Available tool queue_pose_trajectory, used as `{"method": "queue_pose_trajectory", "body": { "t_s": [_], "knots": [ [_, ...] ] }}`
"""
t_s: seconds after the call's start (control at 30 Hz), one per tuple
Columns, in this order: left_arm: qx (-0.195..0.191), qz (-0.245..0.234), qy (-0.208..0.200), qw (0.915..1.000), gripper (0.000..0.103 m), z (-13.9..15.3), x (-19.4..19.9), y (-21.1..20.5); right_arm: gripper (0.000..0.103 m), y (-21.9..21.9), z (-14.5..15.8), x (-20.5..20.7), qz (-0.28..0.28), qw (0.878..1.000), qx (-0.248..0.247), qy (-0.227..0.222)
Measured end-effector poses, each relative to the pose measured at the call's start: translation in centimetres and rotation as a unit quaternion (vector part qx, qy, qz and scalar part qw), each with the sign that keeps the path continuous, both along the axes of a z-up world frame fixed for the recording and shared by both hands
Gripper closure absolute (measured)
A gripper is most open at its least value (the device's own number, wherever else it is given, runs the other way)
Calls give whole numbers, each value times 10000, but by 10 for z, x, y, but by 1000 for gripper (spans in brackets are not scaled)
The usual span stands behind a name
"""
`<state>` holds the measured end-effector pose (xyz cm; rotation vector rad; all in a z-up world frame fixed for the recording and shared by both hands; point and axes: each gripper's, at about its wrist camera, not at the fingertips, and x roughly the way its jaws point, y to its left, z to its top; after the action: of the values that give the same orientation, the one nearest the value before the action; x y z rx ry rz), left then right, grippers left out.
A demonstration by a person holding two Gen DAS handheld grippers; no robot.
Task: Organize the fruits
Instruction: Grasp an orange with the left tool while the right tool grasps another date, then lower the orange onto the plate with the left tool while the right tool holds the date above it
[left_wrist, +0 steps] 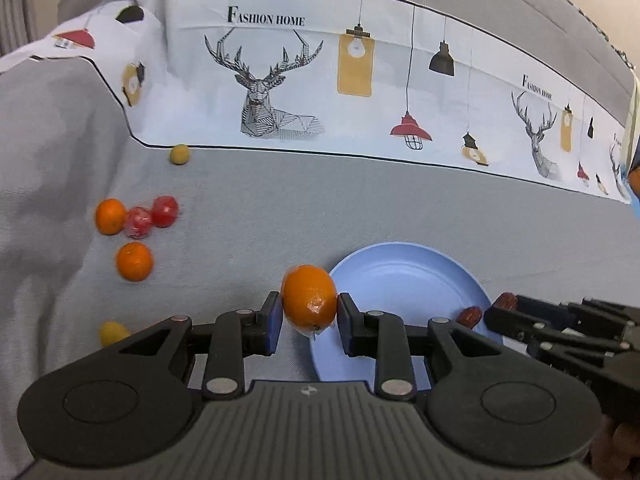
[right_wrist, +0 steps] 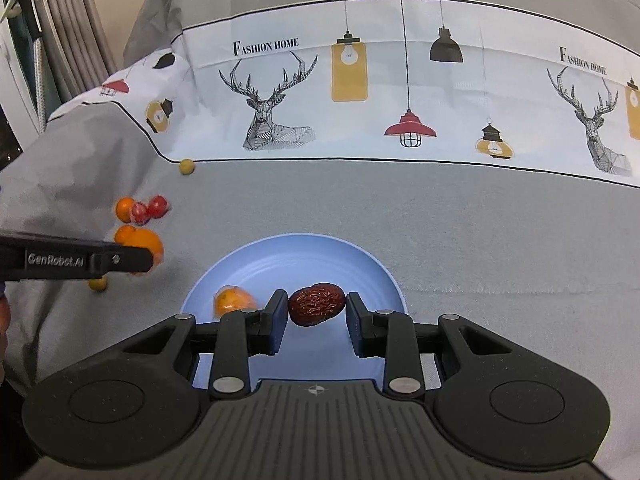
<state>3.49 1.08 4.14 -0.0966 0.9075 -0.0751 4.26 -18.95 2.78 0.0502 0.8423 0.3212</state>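
Note:
My left gripper (left_wrist: pixel 309 312) is shut on a wrapped orange (left_wrist: pixel 309 300), held just left of the blue plate (left_wrist: pixel 400 268). My right gripper (right_wrist: pixel 317 312) is shut on a wrinkled red date (right_wrist: pixel 317 304) over the blue plate (right_wrist: pixel 288 260). A blurred orange (right_wrist: pixel 234 300) lies on the plate's left part. In the left wrist view the right gripper (left_wrist: pixel 492 314) comes in from the right with one date (left_wrist: pixel 506 301) at its tip and another date (left_wrist: pixel 470 316) on the plate rim.
On the grey cloth at the left lie two oranges (left_wrist: pixel 110 216) (left_wrist: pixel 134 261), two wrapped red fruits (left_wrist: pixel 165 211) (left_wrist: pixel 139 222), a small yellow-green fruit (left_wrist: pixel 179 154) by the printed band, and a yellow fruit (left_wrist: pixel 113 332) near my left gripper.

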Motion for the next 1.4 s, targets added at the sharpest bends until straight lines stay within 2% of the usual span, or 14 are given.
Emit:
{"method": "queue_pose_trajectory", "body": {
  "t_s": [0.2, 0.47, 0.67, 1.1, 1.4],
  "knots": [
    [-227, -82, 148, 9996, 71, -11, 10, -6, 70, 3, -8, 4, -24, 9999, -102, 41],
    [-292, -336, 85, 9990, 72, -13, 9, -17, 70, 6, -10, 6, 6, 9999, -148, 32],
    [-291, -501, -116, 9983, 72, -8, 5, -24, 70, 6, -8, 4, -11, 9999, -109, -83],
    [-425, -422, -157, 9981, 72, -4, 6, -21, 70, 5, -7, 4, -60, 9998, -103, -154],
    [-503, -586, -185, 9968, 72, -3, 5, -25, 70, 6, -8, 4, -46, 9998, -128, -145]
  ]
}}
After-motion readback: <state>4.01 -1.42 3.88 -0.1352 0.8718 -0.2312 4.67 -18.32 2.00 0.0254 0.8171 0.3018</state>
